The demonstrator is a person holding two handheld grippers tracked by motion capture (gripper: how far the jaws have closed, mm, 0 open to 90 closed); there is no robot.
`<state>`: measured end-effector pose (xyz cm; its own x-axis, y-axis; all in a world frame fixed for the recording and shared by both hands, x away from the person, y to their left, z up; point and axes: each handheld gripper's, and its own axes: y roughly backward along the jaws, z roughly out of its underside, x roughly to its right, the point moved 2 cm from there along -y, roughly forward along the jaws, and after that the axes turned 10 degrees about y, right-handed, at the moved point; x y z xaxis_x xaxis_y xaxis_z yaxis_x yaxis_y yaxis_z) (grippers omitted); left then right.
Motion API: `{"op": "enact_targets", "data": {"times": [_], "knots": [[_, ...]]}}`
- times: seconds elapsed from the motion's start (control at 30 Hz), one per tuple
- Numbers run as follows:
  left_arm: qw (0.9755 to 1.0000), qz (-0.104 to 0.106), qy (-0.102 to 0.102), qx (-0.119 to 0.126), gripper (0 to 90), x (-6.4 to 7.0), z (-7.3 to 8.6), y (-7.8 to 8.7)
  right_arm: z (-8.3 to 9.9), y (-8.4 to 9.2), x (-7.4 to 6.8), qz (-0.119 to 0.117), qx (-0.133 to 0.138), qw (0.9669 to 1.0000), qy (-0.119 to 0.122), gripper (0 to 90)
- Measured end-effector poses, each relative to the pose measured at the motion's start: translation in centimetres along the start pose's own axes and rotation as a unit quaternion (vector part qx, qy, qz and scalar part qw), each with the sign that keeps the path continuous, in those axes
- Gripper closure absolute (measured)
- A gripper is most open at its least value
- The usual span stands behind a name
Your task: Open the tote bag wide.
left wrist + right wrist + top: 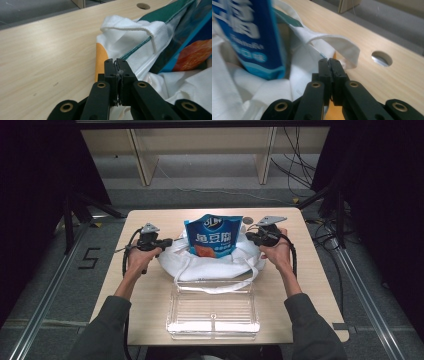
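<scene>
Nearest the high camera, at six o'clock on the table: a clear plastic tray, empty-looking, glare on its near edge. Pale wood tabletop, a round cable hole near the far edge at about one o'clock. Grey floor all round, metal rails down both sides, a light wooden shelf frame at twelve o'clock, loose cables at two o'clock, black drapes left and right.

Just beyond the tray, at table centre: a white cloth bag, crumpled and open-mouthed, its long handle loop trailing toward six o'clock onto the tray's far rim. Green trim and an orange patch along the bag's edge in the left gripper view. Standing upright inside the bag, a blue snack pouch with white lettering and an orange picture.

Left gripper at nine o'clock of the bag, jaws pressed together on the white fabric at the rim. Right gripper at three o'clock of the bag, jaws likewise closed, pinching the cloth just below a short handle loop. Both forearms in dark green sleeves, reaching up from six o'clock, hands wrapped round the grips, wrists angled inward toward the bag.
</scene>
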<state>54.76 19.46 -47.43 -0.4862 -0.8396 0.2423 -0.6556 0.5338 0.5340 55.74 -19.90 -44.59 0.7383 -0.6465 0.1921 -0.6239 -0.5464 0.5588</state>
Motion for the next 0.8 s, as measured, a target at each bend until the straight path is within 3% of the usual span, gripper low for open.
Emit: {"op": "enact_targets", "data": {"times": [0.07, 0.13, 0.17, 0.2, 0.27, 0.33, 0.37, 0.4, 0.43, 0.6, 0.63, 0.73, 0.77, 0.8], "knots": [[0.9997, -0.004, -0.01, -0.023, 87.8, -0.2, 0.7, -1.4, 1.1, -1.6, 0.8, 0.001, -0.012, 0.9999, -0.011, 89.6], [0.9995, -0.007, -0.01, -0.028, 87.8, -0.3, 1.0, -1.8, 1.3, -1.7, 0.9, -0.007, -0.026, 0.9995, -0.019, 89.6], [0.9993, -0.005, -0.004, -0.036, 87.8, -0.5, 1.2, -2.3, 1.6, -2.3, 1.0, -0.003, -0.022, 0.9994, -0.025, 89.6], [0.9993, -0.003, 0.006, -0.037, 87.8, -0.6, 1.5, -3.0, 2.3, -3.0, 1.2, -0.009, -0.045, 0.9987, -0.024, 89.7], [0.9991, -0.001, 0.008, -0.043, 87.9, -0.7, 1.6, -3.2, 2.5, -3.3, 1.3, -0.01, -0.05, 0.9984, -0.024, 89.7], [0.9988, -0.002, 0.007, -0.049, 87.9, -0.7, 1.8, -3.4, 3.3, -4.5, 1.3, -0.013, -0.063, 0.9969, -0.046, 89.8], [0.9991, -0.005, 0.005, -0.043, 87.9, -0.6, 2.0, -3.7, 3.7, -5.0, 1.4, -0.01, -0.066, 0.997, -0.039, 89.8], [0.9989, -0.003, 0.001, -0.047, 87.9, -0.7, 2.1, -3.7, 3.9, -5.1, 1.4, -0.019, -0.085, 0.9952, -0.044, 89.8], [0.999, -0.005, 0.005, -0.045, 87.9, -0.6, 2.2, -3.8, 4.2, -5.6, 1.4, -0.012, -0.072, 0.9965, -0.039, 89.8], [0.999, -0.003, 0.011, -0.043, 87.3, -0.8, 2.1, -3.8, 4.2, -5.4, 1.3, -0.018, -0.084, 0.9952, -0.047, 89.3], [0.999, -0.002, 0.012, -0.042, 86.6, -0.8, 2.0, -3.6, 4.1, -5.3, 1.2, -0.01, -0.066, 0.9961, -0.058, 88.4], [0.9993, 0.003, 0.022, -0.029, 82.7, -1.2, 1.7, -3.0, 3.5, -4.0, 1.6, -0.028, -0.046, 0.9963, -0.068, 79.7], [0.9993, 0.004, 0.025, -0.027, 80.2, -1.2, 1.6, -2.8, 3.3, -3.5, 1.7, -0.022, -0.042, 0.9965, -0.069, 75.4], [0.999, 0.011, 0.041, -0.014, 77.7, -1.1, 1.4, -2.7, 3.1, -3.0, 1.8, -0.015, -0.039, 0.9967, -0.07, 72.6]]}}
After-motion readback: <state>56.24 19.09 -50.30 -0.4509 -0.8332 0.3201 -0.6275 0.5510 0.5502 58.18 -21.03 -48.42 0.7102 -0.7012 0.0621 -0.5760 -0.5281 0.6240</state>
